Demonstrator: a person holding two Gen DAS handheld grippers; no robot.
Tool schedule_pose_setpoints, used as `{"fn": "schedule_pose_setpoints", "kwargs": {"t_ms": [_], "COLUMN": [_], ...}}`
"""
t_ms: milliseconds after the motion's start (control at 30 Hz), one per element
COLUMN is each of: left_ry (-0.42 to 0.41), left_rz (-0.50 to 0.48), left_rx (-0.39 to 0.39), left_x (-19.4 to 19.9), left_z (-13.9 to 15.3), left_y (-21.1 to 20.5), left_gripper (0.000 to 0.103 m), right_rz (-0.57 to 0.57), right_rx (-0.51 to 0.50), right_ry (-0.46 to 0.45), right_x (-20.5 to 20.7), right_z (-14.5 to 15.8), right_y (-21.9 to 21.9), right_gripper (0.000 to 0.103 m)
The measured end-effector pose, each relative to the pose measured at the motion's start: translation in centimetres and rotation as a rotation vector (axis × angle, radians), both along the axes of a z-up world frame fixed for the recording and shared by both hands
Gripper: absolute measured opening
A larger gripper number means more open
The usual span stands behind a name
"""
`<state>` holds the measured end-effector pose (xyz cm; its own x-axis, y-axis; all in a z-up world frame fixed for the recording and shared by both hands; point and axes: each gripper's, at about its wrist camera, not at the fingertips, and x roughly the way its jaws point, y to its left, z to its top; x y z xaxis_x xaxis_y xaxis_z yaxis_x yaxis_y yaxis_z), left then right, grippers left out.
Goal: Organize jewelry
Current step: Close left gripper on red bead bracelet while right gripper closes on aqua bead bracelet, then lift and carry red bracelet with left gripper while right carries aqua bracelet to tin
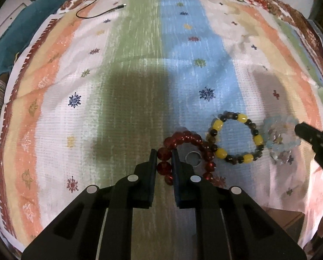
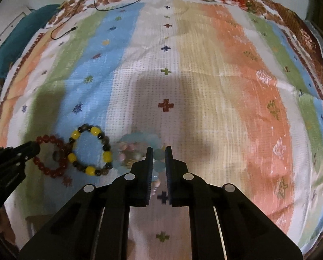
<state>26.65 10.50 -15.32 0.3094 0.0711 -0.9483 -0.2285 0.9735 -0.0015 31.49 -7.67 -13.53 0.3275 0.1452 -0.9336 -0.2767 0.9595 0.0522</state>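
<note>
Striped in green, blue, white, cream and orange, a woven cloth [image 1: 139, 69] printed with small snowflake and cross motifs is spread across the whole work surface, and a brown floral border is seen along its far edge. A thin black cable [image 1: 100, 10] with a plug end is laid on the cloth toward 11 o'clock in the left wrist view.

Three bracelets are set in a row on the cloth, each just beside the next. The red bead bracelet [image 1: 189, 139] is placed at the left end; its near-left beads are gripped between the fingers of the left gripper [image 1: 164, 155], which is clamped on them. A small grey ring [image 1: 193, 158] is seen inside the red loop. The yellow and dark bead bracelet [image 1: 236, 137] is placed in the middle, touching the red one. At about 3 o'clock in the left view, the pale blue bead bracelet [image 2: 139, 149] is placed at the right end, somewhat blurred. Its right-hand beads are held between the fingers of the right gripper [image 2: 159, 151], which is closed on them.
</note>
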Motion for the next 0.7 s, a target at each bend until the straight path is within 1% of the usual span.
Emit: {"fn": "schedule_pose_setpoints", "kwargs": {"t_ms": [167, 233, 400, 700], "left_ry": [-0.022, -0.03, -0.054, -0.097], "left_rz": [-0.003, -0.005, 0.004, 0.01], "left_rx": [-0.005, -0.001, -0.012, -0.031], "left_x": [-0.4, -0.5, -1.0, -2.2], "left_z": [0.9, 1.4, 2.6, 4.9], "left_y": [-0.4, -0.6, -0.7, -0.9], "left_gripper": [0.013, 0.013, 0.013, 0.013], "right_rz": [0.013, 0.01, 0.009, 0.028], "right_rx": [-0.03, -0.035, -0.014, 0.017], "right_ry": [-0.041, -0.044, -0.053, -0.118], "right_x": [-1.2, -1.5, -2.4, -4.1], "right_z": [1.2, 1.3, 2.4, 5.5], "right_y": [0.0, -0.1, -0.5, -0.7], "right_gripper": [0.012, 0.012, 0.012, 0.012]}}
